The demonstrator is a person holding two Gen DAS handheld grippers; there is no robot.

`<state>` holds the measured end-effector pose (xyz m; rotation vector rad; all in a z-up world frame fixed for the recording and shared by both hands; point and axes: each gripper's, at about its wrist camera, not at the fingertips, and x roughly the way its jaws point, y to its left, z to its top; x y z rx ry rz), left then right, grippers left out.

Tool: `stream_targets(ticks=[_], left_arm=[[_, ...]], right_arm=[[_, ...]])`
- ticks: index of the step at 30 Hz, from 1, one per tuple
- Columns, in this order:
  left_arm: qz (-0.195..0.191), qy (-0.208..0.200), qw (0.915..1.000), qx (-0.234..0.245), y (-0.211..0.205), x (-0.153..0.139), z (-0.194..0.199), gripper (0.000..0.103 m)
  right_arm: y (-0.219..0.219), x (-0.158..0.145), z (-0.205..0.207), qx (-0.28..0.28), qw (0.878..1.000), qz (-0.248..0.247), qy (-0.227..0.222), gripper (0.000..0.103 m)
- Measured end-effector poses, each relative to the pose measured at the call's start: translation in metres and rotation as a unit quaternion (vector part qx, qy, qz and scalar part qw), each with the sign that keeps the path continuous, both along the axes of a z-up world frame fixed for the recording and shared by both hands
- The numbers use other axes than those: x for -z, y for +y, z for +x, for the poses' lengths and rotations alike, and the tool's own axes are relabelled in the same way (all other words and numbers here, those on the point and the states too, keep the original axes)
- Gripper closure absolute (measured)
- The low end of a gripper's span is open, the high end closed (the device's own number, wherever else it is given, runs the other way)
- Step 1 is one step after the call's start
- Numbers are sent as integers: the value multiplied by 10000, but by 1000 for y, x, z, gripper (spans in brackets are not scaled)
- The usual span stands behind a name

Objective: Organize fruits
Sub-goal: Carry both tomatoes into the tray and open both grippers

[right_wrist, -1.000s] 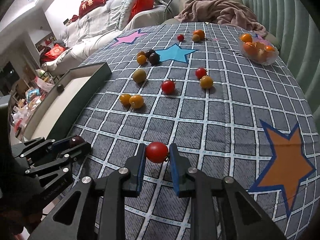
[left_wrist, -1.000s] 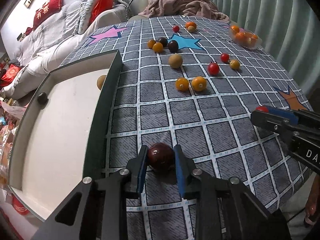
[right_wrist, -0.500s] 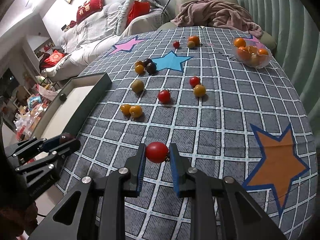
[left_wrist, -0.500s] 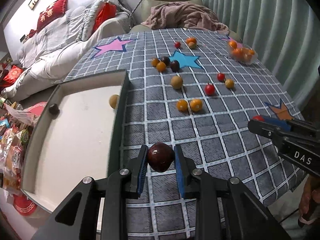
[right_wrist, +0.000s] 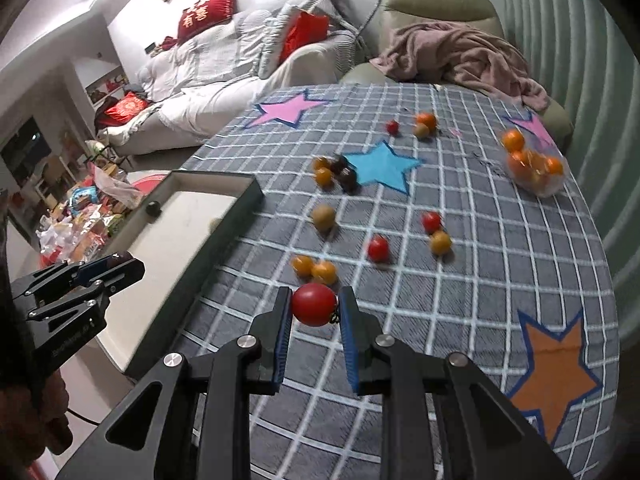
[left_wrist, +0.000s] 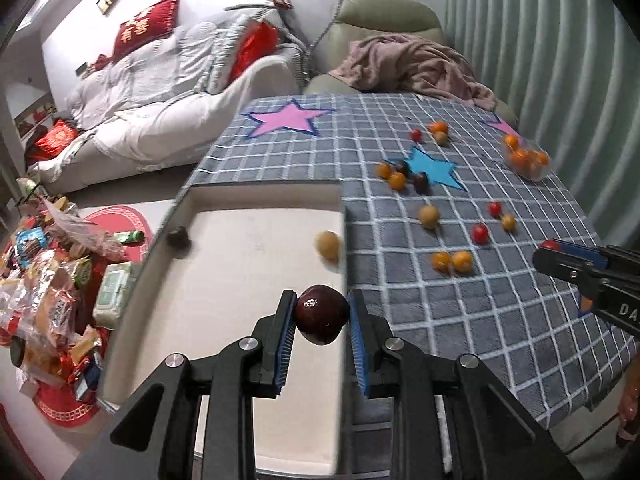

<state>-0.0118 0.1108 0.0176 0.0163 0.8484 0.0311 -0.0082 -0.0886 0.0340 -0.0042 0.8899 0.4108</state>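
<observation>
**Two fruits held, one over the tray, one over the worktop**

Left wrist view: the left tool (left_wrist: 322, 314) was seen clenched on a dark red fruit (left_wrist: 321, 314), low in the frame at centre, held above the right edge of the white tray (left_wrist: 240, 280). Inside the tray, a tan fruit (left_wrist: 328, 245) was seen against its right wall and a dark fruit (left_wrist: 178, 237) against its left wall. The right tool (left_wrist: 554, 252) was seen at the right edge with something red at its tip. Two orange fruits (left_wrist: 452, 261), touching, were seen on the checked worktop (left_wrist: 500, 320).

Right wrist view: the right tool (right_wrist: 314, 306) was seen clamped on a red tomato (right_wrist: 313, 304), low centre, above the checked cloth. The pair of orange fruits (right_wrist: 314, 268) was seen just beyond it. A clear bowl of oranges (right_wrist: 536, 170) was seen at the upper right. The left tool (right_wrist: 110, 266) was seen at the left edge over the tray (right_wrist: 224, 232), a dark fruit gripped at its tip.
</observation>
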Motion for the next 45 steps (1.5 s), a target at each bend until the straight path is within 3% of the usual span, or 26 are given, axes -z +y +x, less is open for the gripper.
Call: stream_targets(ticks=[12,22,35,45], left_arm=[[47,-127,9988,-480,62,-6,11,76],[-88,140,9968,-781,99,8,38,76],[62,794,9925,-931,104,65,68,76],[149,871,9916,-945,102,74,71,76]], right_arm=[[77,-20,23,-665,9978,-87,4,78],[147,-15,50,-1162,9928,-219,185,78],[189,54,81,-1293,9860,-558,893,77],[194,68,87,-1303,9839,-682,1014,77]])
